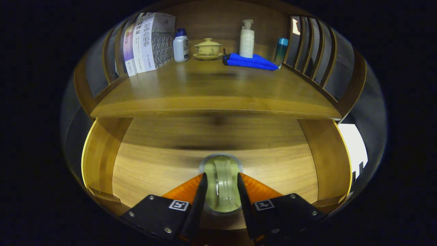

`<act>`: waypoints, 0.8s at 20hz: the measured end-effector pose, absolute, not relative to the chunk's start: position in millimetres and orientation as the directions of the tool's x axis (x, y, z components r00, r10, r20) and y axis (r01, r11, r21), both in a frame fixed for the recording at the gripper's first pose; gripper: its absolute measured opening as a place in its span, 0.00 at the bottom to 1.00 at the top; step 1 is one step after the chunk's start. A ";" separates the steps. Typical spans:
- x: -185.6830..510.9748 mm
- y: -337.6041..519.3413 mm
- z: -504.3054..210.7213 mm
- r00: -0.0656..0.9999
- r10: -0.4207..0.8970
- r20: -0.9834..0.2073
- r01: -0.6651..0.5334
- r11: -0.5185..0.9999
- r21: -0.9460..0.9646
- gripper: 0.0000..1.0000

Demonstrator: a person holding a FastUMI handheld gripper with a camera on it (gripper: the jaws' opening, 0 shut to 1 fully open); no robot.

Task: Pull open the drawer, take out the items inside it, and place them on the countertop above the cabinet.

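1. The tool (222, 184) is closed narrow around a pale green rounded handle (222, 186); both fingers appear pressed on its sides, though the contact faces are hidden by the finger edges.
2. The handle sits in a round recess on the drawer front (170, 167), the light wood panel just beyond the fingers. The drawer looks shut or barely started; its interior and the items inside are not visible, so what is to be taken out cannot be told.
3. Risk: the handle looks smooth and glossy. If the pull is angled instead of straight back, slip off the handle is likely.
4. Risk: a grip near the handle's tip would lose hold once the drawer resists. A deeper bite would be safer.
5. Risk: a jerked pull could shift unseen items inside or run the drawer out too far.
6. Above, the counter (211, 89) is partly taken at the back: books (146, 41), a white bottle (180, 46), a lidded cup (208, 48), a pump bottle (247, 39) on a blue cloth (251, 62), a teal bottle (281, 51). The front strip is bare; placement there avoids knocking them.
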State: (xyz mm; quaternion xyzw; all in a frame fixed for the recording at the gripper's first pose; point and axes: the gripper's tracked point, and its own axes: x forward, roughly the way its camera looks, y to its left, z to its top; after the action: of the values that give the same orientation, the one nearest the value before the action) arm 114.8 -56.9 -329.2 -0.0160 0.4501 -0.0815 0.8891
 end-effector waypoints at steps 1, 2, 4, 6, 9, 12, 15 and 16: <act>112.8 -55.5 -333.5 0.577 -0.152 -0.802 0.118 0.988 -0.102 0.41; 115.2 -55.8 -329.1 0.593 -0.156 -0.790 0.114 0.987 -0.109 0.34; 114.7 -56.3 -329.5 0.601 -0.159 -0.784 0.110 0.987 -0.116 0.22; 112.1 -55.2 -327.9 0.613 -0.164 -0.773 0.108 0.987 -0.123 0.18; 105.2 -53.9 -323.2 0.637 -0.185 -0.748 0.106 0.983 -0.153 0.14; 104.3 -38.1 -304.1 0.707 -0.138 -0.693 0.055 0.988 -0.141 0.14; 98.1 -20.9 -278.6 0.782 -0.085 -0.617 0.021 0.994 -0.111 0.14; 96.3 -18.2 -268.8 0.799 -0.079 -0.596 0.013 0.993 -0.115 0.14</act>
State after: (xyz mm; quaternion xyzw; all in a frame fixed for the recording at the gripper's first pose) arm 96.3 -18.2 -268.8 -0.0527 0.3163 -0.0243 0.9469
